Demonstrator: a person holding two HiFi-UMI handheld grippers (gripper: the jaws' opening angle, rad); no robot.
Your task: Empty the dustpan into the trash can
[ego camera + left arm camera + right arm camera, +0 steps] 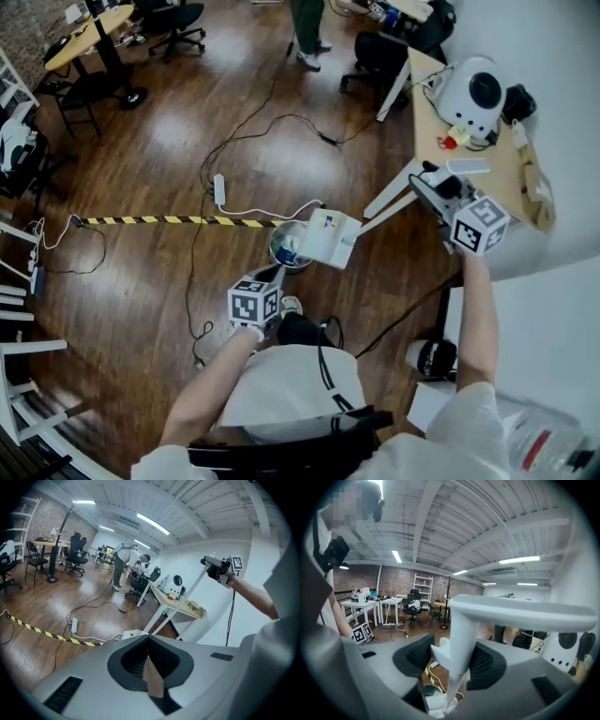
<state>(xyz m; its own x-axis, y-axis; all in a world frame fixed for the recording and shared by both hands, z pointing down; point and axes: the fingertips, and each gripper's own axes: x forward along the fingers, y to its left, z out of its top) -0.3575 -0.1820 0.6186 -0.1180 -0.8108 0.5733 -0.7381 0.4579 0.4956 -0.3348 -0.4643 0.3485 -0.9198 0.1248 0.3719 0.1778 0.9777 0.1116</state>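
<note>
Closest to the head camera was the person's white top (281, 386), with one bare forearm reaching out on each side of it. Far to the left, a strip of yellow-and-black tape (169, 221) ran across the wooden floor (141, 272), and a white power strip (219, 188) lay just beyond it among loose cables.

At the end of the left forearm, the left claw (148, 640) was clenched: its dark pads met at the tips and gripped nothing. It pointed down and forward toward the trash can (273, 247), a small round bin standing on the floor at the right end of the tape, with something bluish inside.

The dustpan (330, 239) was white. In the head view it hung at the bin's right side, its lower left edge overlapping the rim; I could not tell whether it touched. Its long handle (389, 199) slanted up to the right into the right claw (454, 651), which grasped the shaft just below the crossbar grip, one pad on either side.

Past that claw stood a pale wooden worktop (441, 155), and a white rounded device (472, 94) sat near its far edge.
</note>
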